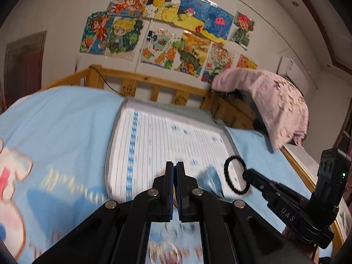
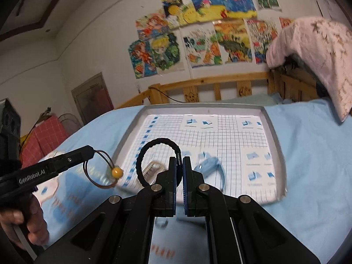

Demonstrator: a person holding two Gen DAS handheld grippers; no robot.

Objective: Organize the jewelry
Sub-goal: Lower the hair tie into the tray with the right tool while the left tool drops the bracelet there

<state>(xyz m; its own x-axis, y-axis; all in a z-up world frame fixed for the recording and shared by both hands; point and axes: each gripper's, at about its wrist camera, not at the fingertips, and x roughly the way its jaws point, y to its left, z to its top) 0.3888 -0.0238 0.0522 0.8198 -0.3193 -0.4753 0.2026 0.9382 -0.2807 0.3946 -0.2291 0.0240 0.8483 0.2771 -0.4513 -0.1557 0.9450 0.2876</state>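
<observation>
My left gripper (image 1: 175, 165) is shut; the right wrist view shows it (image 2: 93, 150) pinching a thin brown hair tie with a yellow bead (image 2: 117, 172), held above the bed left of the tray. My right gripper (image 2: 180, 160) is shut on a black fuzzy hair tie (image 2: 154, 143), also seen in the left wrist view (image 1: 236, 176), held over the white grid-lined tray (image 2: 271, 132). On the tray lie a light blue headband (image 2: 211, 165) and a pale clip (image 2: 154, 167).
The tray (image 1: 114, 136) rests on a light blue bedsheet (image 2: 308, 154). A wooden bed rail (image 2: 220, 81) runs behind it. A pink blanket (image 2: 319, 50) hangs over the rail at the right. Drawings cover the wall.
</observation>
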